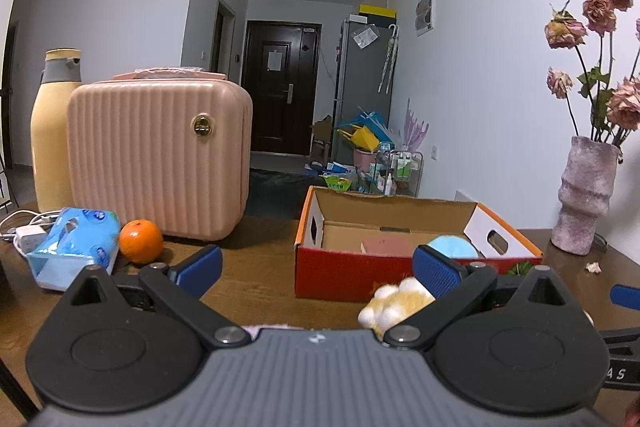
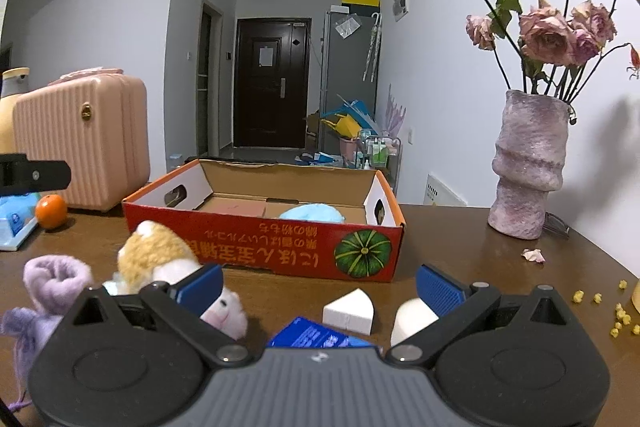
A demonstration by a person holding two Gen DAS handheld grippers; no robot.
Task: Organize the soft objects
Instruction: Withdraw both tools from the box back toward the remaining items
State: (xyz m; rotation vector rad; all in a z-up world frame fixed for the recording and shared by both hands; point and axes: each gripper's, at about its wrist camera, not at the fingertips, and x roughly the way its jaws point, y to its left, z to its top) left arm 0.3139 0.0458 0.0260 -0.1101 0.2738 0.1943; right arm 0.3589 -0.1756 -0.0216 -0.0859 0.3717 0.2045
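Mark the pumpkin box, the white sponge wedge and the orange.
pumpkin box [image 2: 256, 247]: right wrist view, on its red front wall.
white sponge wedge [image 2: 349, 311]: right wrist view, on its front face.
orange [image 1: 141, 241]: left wrist view, on the middle of its peel.

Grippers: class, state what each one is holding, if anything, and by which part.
Nothing is held. The left gripper and right gripper are both open, fingers apart, touching neither the plush toy nor the sponges.
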